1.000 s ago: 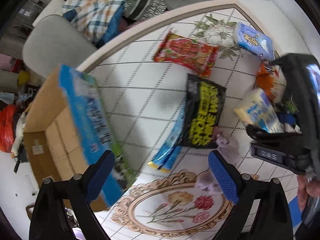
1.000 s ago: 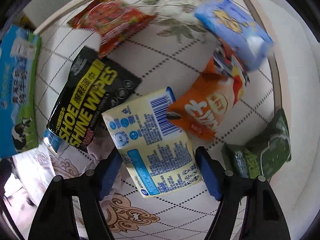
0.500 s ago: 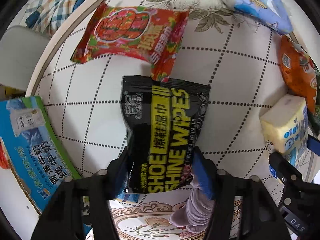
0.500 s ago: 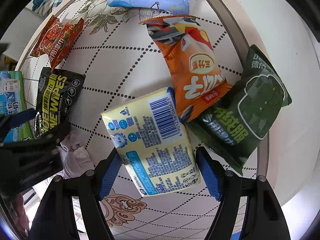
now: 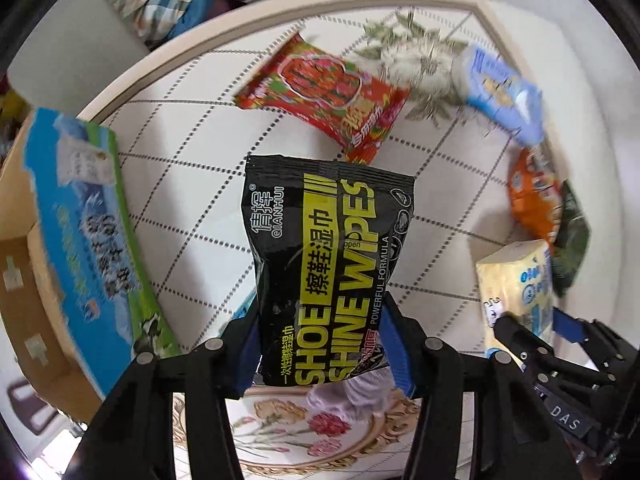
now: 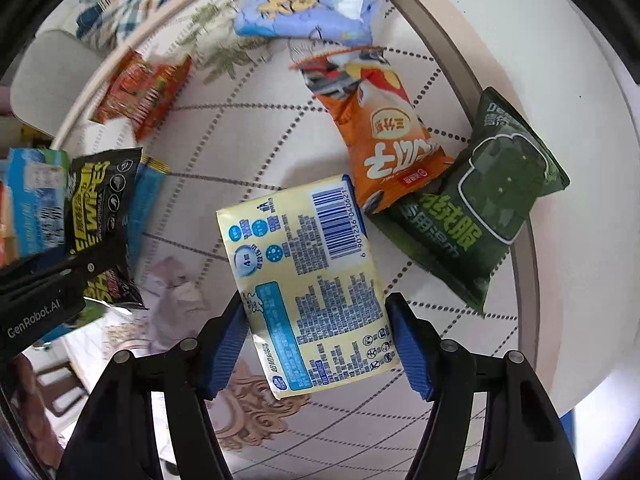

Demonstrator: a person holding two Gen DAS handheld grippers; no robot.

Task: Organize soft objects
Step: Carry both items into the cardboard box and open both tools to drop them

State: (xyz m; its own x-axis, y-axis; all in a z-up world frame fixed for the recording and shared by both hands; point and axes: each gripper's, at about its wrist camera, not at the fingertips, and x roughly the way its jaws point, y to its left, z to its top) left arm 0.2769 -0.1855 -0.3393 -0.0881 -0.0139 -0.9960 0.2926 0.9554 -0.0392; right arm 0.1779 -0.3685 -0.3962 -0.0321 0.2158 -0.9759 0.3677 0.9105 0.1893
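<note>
The left tool clamped the black shoe-wipes pack at frame centre; the right tool pinched the yellow tissue pack likewise. Both seemed mid-carry; next, the cardboard box at far left looked the likely destination.

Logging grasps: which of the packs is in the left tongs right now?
The black shoe shine wipes pack, clamped between the left tongs; the right tongs hold the pale yellow pack.
</note>
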